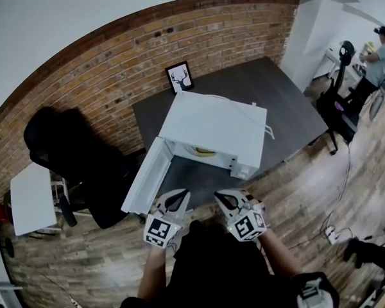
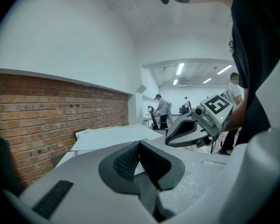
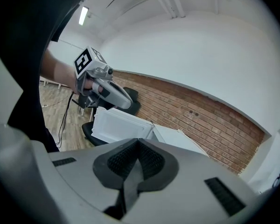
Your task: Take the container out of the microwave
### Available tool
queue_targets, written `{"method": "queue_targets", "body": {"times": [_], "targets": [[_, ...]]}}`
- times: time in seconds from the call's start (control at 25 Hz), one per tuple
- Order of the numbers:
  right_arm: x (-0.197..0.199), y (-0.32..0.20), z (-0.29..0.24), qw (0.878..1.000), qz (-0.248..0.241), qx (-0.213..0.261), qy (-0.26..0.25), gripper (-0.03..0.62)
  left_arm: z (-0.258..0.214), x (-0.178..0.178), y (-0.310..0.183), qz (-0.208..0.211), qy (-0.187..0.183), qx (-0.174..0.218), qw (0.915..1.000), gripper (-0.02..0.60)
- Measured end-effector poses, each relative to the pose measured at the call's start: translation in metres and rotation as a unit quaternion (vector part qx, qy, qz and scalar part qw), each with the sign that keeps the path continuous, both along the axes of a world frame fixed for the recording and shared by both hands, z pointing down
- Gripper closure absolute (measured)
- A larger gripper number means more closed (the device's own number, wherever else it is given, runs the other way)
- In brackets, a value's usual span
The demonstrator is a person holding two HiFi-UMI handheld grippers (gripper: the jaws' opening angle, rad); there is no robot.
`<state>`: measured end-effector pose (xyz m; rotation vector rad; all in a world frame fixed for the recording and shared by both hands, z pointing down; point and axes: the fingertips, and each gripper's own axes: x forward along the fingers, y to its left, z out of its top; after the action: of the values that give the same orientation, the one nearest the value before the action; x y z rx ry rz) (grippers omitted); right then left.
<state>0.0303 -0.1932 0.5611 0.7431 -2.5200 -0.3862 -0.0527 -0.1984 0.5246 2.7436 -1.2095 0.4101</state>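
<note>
No words, brand names or numbers can be read anywhere. The cubes on the left gripper (image 1: 177,196) and right gripper (image 1: 224,198) carry black-and-white square markers (image 1: 160,230), coded patterns rather than letters. The framed picture (image 1: 179,77) shows only a deer's head.

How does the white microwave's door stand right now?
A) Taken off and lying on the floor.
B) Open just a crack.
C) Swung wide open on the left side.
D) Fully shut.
C: in the head view the door stands swung wide out from the microwave, leaving the inside open, with a yellowish thing showing there.
</note>
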Motion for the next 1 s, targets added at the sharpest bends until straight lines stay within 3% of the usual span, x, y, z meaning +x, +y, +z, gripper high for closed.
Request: {"method": "queue_targets", "body": {"times": [0.52, 0.84, 1.0], "targets": [[-0.036, -0.047, 0.014, 0.998, 0.06, 0.001, 0.014, 0.593, -0.007, -0.026, -0.041, 0.074, 0.011, 0.016, 0.9971, 0.578], [-0.057, -0.053, 0.031, 0.996, 0.07, 0.019, 0.057, 0.593, 0.007, -0.045, -0.031, 0.098, 0.028, 0.01, 0.9948, 0.578], [-0.062, -0.058, 0.041, 0.995, 0.069, 0.017, 0.076, 0.592, 0.006, -0.058, -0.028, 0.09, 0.04, 0.008, 0.9951, 0.578]]}}
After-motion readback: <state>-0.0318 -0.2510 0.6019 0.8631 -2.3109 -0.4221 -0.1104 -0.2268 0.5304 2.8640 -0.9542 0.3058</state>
